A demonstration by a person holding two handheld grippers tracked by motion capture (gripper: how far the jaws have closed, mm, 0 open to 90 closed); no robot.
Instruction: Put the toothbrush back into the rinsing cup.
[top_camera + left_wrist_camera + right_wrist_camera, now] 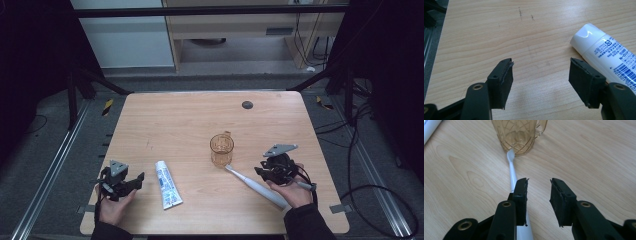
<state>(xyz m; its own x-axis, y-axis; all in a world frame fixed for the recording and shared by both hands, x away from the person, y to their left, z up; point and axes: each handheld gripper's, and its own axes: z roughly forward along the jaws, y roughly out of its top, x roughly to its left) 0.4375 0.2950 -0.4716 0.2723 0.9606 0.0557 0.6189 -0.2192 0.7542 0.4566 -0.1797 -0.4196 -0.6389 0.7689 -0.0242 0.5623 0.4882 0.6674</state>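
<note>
Wood table: holding a tube, an amber cup and a toothbrush, all lying or standing near the front edge.
Right gripper: jaws standing apart, gripping nothing; hovering just right of the toothbrush handle.
Left gripper: jaws gaping wide, empty, sitting just left of the tube.
Toothbrush: lying flat, head touching the cup base, handle running back toward the right hand.
Step, judging: right gripper is lining up on the handle.
Doing it well: shifting left until the handle is sitting between the jaws, lowering to the wood, closing mid-handle; lifting away from the cup to avoid knocking it.
Hidden: handle end is passing under the left jaw; tube's tail is being cut off in the left gripper view; tube print is too small to read.
</note>
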